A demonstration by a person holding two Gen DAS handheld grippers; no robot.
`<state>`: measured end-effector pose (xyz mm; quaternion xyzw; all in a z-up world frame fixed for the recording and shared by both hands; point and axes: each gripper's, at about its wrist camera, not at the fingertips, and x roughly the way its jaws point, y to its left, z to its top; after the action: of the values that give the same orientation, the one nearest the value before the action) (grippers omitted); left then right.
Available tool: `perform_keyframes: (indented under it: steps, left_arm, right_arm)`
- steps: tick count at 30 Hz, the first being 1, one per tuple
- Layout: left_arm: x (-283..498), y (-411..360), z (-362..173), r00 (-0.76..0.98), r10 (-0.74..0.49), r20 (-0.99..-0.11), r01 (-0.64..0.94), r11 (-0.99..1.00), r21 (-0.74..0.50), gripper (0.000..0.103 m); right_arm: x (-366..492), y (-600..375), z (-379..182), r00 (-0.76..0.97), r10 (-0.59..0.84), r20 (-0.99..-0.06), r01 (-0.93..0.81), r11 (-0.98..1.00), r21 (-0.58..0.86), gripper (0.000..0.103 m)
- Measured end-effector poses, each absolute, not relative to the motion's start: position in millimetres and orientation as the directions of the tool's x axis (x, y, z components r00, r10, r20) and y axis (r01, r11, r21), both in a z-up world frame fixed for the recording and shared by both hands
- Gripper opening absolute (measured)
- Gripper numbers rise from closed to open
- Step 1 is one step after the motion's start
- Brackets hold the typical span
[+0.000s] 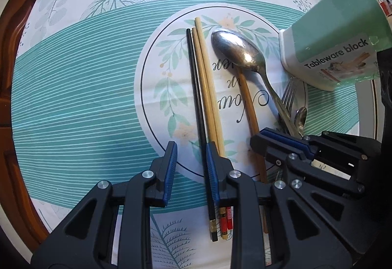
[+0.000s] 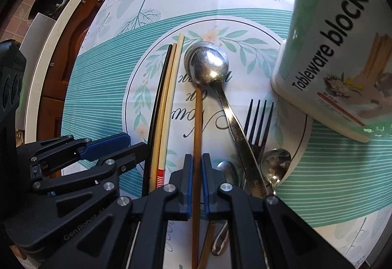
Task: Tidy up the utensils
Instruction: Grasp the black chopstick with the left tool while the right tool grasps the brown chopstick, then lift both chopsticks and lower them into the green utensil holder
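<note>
The right gripper (image 2: 196,179) has its fingers closed narrow on a brown chopstick (image 2: 197,122), which lies on the patterned cloth (image 1: 85,102) covering the bench, its tip tucked under the bowl of the big spoon (image 2: 208,65). So the step in hand looks like the pick-up of this single chopstick. The left gripper (image 1: 191,171) points down with its fingers partly apart and nothing pressed between them; its right finger sits on or just beside the black chopstick (image 1: 196,87), which lies touching a pair of pale chopsticks (image 1: 208,87).

To the right lie a dark fork (image 2: 259,122) and two small spoons (image 2: 275,161), partly under the big spoon's handle. The green-and-white holder (image 2: 325,53) stands tilted in view at the far right, near the fork.

Next, the brown chopstick probably needs lifting clear of the spoon without dragging it, then carrying to the holder and dropping in upright.

The holder's label reads "Tableware block". The gripper body carries "GenRobot". Script on the cloth is upside down and only partly legible.
</note>
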<state>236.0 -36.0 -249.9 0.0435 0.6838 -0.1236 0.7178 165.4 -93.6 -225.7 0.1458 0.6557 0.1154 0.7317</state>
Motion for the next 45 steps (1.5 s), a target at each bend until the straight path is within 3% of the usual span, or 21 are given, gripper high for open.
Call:
perform_keyframes:
  steps: [9, 13, 22, 32, 45]
  left_arm:
    - [238.3, -53.7, -259.2, 0.029, -0.042, -0.999, 0.266, 0.963, -0.033, 0.021]
    - [237.1, -57.4, -262.0, 0.017, -0.009, -1.0, 0.277, 0.961, -0.004, 0.007]
    - [219.7, -49.7, -266.3, -0.015, 0.016, -1.0, 0.295, 0.955, 0.011, 0.003]
    - [175.2, -32.3, -206.4, 0.192, -0.158, -0.969, 0.284, 0.954, -0.099, 0.003]
    - [159.4, -31.5, -130.5, 0.389, -0.252, -0.886, 0.302, 0.944, -0.136, 0.003]
  right_arm:
    - [165.0, -94.8, -225.5, 0.113, 0.365, -0.924, 0.024, 0.929, 0.369, 0.007]
    - [165.8, -93.6, -224.7, 0.108, 0.357, -0.928, 0.021, 0.932, 0.361, 0.006]
    - [171.0, -92.0, -226.1, 0.081, 0.355, -0.931, 0.03, 0.933, 0.358, 0.006]
    - [163.6, -100.2, -195.7, 0.169, 0.47, -0.866, 0.012, 0.878, 0.478, 0.006]
    - [124.4, -123.5, -159.3, 0.341, 0.543, -0.767, -0.051, 0.826, 0.562, 0.006]
